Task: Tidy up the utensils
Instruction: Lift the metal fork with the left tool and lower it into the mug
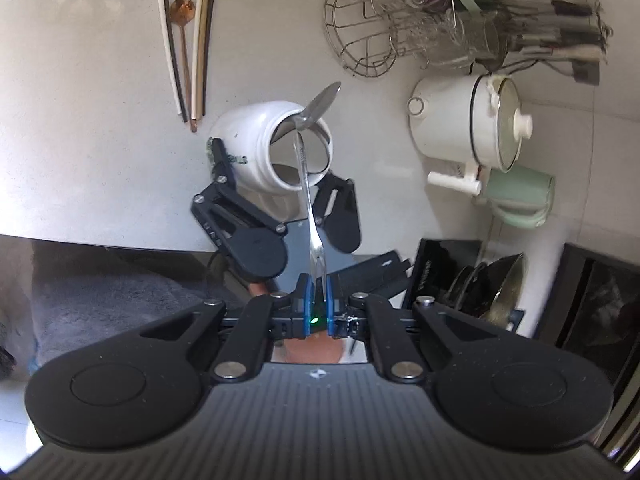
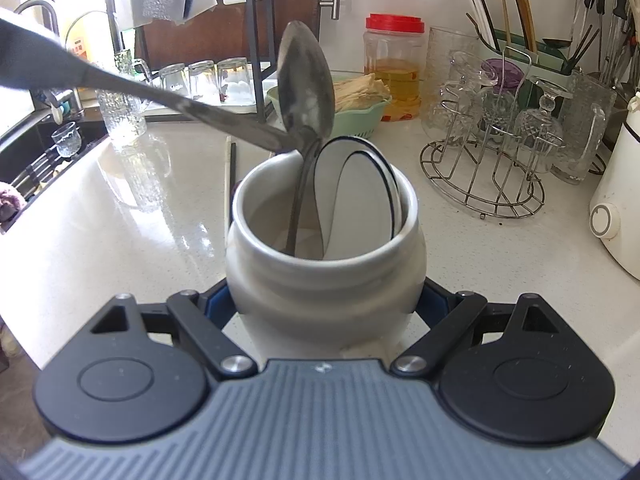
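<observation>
A white ceramic jar [image 2: 320, 272] stands on the pale counter, and my right gripper [image 2: 326, 306] is shut on its belly, blue pads [image 2: 216, 304] against both sides. In the jar stand a metal spoon [image 2: 306, 84], bowl up, and white ceramic spoons [image 2: 360, 192] with dark rims. My left gripper [image 1: 317, 284] is shut on the wide end of a second metal utensil [image 1: 308, 208]. Its thin end reaches the jar's mouth [image 1: 300, 148], beside the standing spoon [image 1: 324, 100]. This utensil crosses the right wrist view from the left [image 2: 160, 96]. The right gripper [image 1: 276, 184] shows around the jar [image 1: 248, 140].
Chopsticks [image 1: 200, 40] and a copper spoon [image 1: 182, 12] lie on the counter beyond the jar. A wire rack of glasses [image 2: 484, 176], a white pot [image 1: 468, 128] and a green kettle [image 1: 520, 196] stand to the right. A sink [image 2: 40, 152] lies at the left.
</observation>
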A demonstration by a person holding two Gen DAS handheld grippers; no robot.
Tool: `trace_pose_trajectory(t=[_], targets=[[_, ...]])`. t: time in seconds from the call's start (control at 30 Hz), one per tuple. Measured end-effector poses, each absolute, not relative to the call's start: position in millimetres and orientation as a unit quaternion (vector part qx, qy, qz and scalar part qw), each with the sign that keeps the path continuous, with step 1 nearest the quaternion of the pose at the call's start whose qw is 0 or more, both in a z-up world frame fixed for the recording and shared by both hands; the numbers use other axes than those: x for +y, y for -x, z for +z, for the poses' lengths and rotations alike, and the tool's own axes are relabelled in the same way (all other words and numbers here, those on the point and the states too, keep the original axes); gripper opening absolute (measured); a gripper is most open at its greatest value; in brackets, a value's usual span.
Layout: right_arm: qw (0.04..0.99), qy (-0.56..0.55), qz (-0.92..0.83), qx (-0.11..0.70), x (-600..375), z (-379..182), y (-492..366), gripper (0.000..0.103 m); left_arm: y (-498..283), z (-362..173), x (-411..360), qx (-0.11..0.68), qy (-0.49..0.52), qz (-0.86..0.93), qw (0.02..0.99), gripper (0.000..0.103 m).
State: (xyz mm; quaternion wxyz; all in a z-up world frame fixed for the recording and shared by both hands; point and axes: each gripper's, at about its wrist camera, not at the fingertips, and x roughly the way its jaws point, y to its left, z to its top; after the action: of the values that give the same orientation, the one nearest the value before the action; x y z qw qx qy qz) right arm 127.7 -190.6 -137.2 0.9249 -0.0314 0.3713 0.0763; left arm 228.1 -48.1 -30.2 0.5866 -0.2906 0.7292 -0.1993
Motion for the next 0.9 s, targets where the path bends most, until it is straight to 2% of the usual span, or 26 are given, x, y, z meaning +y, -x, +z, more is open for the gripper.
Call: trace_pose_trajectory(t=[0.9], targets=[[0.926,0.032,0.082,0.367,-192,-138,-126,0.091,-256,-84,-51,0.764,0.331,-0.127,0.539,0.008]])
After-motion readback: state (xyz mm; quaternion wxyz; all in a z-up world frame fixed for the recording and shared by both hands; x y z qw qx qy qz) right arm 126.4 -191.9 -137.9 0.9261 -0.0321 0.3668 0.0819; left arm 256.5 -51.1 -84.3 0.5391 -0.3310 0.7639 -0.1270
